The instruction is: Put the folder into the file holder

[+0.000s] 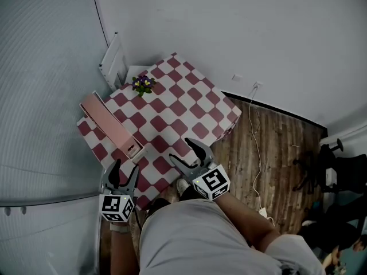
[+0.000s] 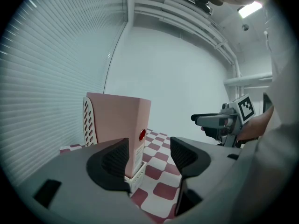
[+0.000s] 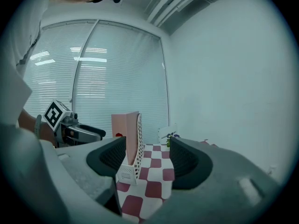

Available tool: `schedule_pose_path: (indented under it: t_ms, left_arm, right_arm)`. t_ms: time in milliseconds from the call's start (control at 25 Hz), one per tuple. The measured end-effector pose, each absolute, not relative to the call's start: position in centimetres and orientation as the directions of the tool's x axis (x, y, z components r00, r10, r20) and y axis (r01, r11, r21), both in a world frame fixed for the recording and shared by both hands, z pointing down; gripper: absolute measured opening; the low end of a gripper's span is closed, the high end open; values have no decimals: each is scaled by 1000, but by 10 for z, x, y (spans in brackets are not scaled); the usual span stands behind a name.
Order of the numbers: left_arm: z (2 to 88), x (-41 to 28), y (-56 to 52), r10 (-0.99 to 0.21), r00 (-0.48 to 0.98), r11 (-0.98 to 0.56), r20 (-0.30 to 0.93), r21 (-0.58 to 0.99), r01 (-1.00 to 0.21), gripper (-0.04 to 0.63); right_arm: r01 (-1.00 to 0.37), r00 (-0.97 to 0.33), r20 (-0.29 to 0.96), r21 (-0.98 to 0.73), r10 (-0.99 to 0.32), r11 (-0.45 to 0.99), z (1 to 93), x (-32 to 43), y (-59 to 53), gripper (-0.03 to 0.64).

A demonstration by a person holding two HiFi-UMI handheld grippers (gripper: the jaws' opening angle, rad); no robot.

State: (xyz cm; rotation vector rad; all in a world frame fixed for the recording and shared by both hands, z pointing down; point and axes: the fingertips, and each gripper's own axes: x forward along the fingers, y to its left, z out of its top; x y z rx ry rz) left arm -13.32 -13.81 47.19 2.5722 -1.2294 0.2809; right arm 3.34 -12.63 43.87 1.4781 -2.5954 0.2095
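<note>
left gripper (image 1: 125,172) jaws apart, empty. right gripper (image 1: 186,152) part open, nothing between the pads. pink folder (image 1: 108,124) stands in the white file holder (image 1: 135,151) just ahead of the left gripper, long axis running away from it, so left is nearer. spine has a red dot; label unreadable.

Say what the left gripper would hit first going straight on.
Probably the near end of the holder, folder inside; it lines up between the open jaws of the left gripper. Depth unclear.
</note>
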Motion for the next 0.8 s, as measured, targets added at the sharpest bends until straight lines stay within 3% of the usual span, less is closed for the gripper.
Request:
schedule_pose_path:
  t_ms: [800]
  left_arm:
    - [485,-133,-132,-734,588,-566,339,174,-806,273]
  right_arm:
    - [-861,-505,224,-60,-834,505,452,38,-128,295]
